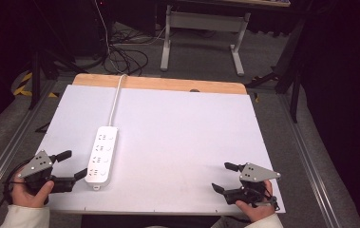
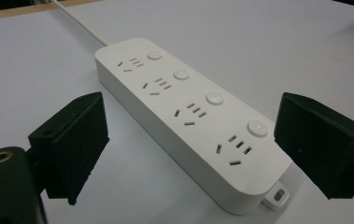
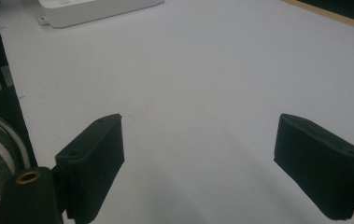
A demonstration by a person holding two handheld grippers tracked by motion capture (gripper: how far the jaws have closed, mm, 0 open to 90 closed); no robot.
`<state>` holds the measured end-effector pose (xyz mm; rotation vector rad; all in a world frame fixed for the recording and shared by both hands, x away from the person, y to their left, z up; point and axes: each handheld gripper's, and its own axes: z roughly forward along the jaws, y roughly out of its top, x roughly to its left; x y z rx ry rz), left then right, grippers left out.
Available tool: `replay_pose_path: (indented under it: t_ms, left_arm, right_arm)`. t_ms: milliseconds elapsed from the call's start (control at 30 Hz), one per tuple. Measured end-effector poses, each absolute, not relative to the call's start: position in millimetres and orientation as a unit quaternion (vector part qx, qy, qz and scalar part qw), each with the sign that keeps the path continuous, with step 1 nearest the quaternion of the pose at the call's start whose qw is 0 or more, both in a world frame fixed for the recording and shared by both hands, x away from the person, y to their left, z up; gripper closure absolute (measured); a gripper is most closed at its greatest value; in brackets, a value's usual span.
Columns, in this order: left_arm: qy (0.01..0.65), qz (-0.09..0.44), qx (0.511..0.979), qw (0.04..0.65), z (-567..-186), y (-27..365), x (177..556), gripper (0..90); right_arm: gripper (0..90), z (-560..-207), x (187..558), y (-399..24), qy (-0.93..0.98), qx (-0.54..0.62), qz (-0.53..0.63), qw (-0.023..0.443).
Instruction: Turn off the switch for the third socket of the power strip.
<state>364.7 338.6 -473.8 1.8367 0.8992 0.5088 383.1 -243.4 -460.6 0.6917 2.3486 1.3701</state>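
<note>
Left gripper (image 1: 72,164) sits at the near-left table (image 1: 182,133) edge, jaws spread wide, empty, aimed at the power strip (image 1: 101,155) just beside it. Right gripper (image 1: 226,176) at the near-right edge, jaws also wide open and empty, well apart from the strip, bare table ahead of it.

Risks, my read:
- Strip is long, low and smooth. A grip at the near end only would likely let it pivot or slide out.
- Its cord (image 1: 116,97) runs off the far table edge. Any lift or drag pulls against it and can yank the strip askew.
- A jaw pad landing on a switch button could toggle it.

Strip itself: white, flat on the table left of centre, long axis running near to far. In the left gripper view (image 2: 191,116): four socket groups, a round button beside each, small mounting tab at the near end.
</note>
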Motion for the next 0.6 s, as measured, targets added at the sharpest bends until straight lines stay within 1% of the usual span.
replay_pose_path:
  t_ms: [100, 267, 433, 467, 600]
  left_arm:
    - [0.369, 0.219, 0.758, 0.492, -471.8, 339.5, 363.0, 10.8]
    - [0.366, 0.216, 0.758, 0.494, -469.6, 339.8, 360.9, 10.8]
    - [0.372, 0.218, 0.757, 0.491, -467.7, 339.2, 359.4, 11.4]
    - [0.378, 0.211, 0.756, 0.491, -467.3, 339.8, 359.6, 11.6]
    - [0.382, 0.209, 0.751, 0.497, -468.2, 340.8, 360.0, 11.5]
  right_arm:
    - [16.1, -460.9, 383.3, -243.2, 0.826, 0.244, 0.48, 0.167]
    - [16.1, -460.9, 383.6, -243.9, 0.825, 0.245, 0.481, 0.168]
    - [16.1, -461.0, 383.8, -244.0, 0.825, 0.246, 0.481, 0.167]
    - [16.1, -461.2, 384.2, -244.2, 0.825, 0.247, 0.481, 0.165]
    - [16.1, -461.3, 384.4, -244.4, 0.825, 0.248, 0.481, 0.164]
